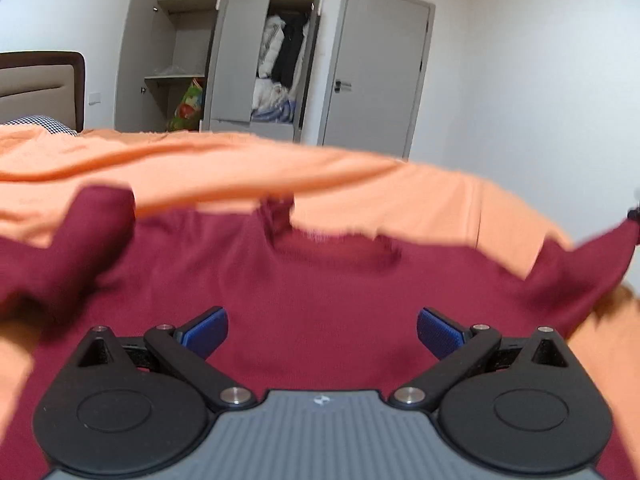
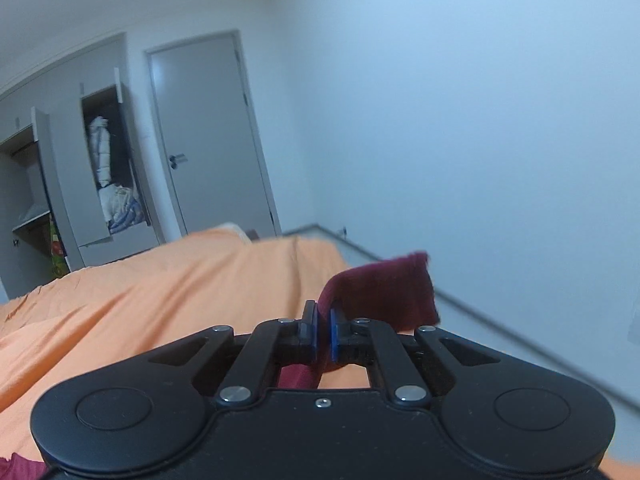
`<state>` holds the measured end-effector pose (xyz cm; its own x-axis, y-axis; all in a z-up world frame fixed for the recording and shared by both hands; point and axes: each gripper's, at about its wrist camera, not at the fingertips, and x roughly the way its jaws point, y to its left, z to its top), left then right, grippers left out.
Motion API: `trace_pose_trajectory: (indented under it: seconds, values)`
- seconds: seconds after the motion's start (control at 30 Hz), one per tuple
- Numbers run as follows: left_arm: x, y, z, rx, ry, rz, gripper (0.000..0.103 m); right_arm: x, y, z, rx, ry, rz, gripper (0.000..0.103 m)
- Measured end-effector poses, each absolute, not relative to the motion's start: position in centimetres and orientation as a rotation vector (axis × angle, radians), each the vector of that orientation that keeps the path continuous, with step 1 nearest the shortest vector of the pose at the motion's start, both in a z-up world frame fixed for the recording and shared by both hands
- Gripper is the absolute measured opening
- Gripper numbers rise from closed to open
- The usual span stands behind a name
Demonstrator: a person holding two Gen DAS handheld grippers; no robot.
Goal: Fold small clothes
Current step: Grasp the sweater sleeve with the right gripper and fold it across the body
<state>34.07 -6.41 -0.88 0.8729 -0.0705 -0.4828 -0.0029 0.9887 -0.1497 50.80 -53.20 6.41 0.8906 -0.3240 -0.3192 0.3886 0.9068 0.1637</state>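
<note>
Maroon knit: the small garment [image 1: 312,280] is soft and light; I judge it will drape, stretch and wrinkle rather than hold shape.
Garment place: it lies spread on the orange bed cover [image 1: 200,164], neckline away from my left tool, one sleeve out to each side.
Left tool [image 1: 322,330]: blue pads wide apart, holding nothing, poised just above the garment's body at its near edge; whether the pads touch the cloth I cannot tell.
Right tool [image 2: 323,334]: pads drawn narrow and clamped on a maroon fold, with the sleeve end [image 2: 384,292] standing up beyond the garment-side pads, raised off the bed cover.
Grip advice: I judge hems, sleeve ends and shoulder seams the best holds; pinching mid-panel would bunch the knit.
Risk: a thin pinch could slip if pulled hard.
Background: the open wardrobe [image 1: 224,60] stands beyond the garment, past the bed.
</note>
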Motion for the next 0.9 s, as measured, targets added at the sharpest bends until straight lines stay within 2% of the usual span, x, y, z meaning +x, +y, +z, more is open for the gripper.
trace_pose_trajectory:
  seconds: [0.13,0.33,0.63,0.77,0.9]
  values:
    - [35.1,-4.5,1.5,-0.182,0.57,0.01,0.103,50.1,-52.4,8.2,0.174,0.277,-0.388,0.006]
    - [35.0,-0.4,2.0,-0.254,0.636,0.1,0.103,49.5,-48.8,10.8,0.105,0.226,-0.364,0.006]
    - [33.5,4.0,2.9,-0.297,0.609,0.173,0.103,49.2,-32.5,15.7,-0.31,0.079,-0.043,0.006]
    - [32.6,6.0,3.1,-0.329,0.594,0.21,0.103,48.4,-24.2,15.0,-0.495,0.069,0.119,0.006]
    - [31.8,7.9,3.1,-0.354,0.583,0.257,0.103,47.8,-16.2,12.1,-0.634,0.136,0.25,0.006]
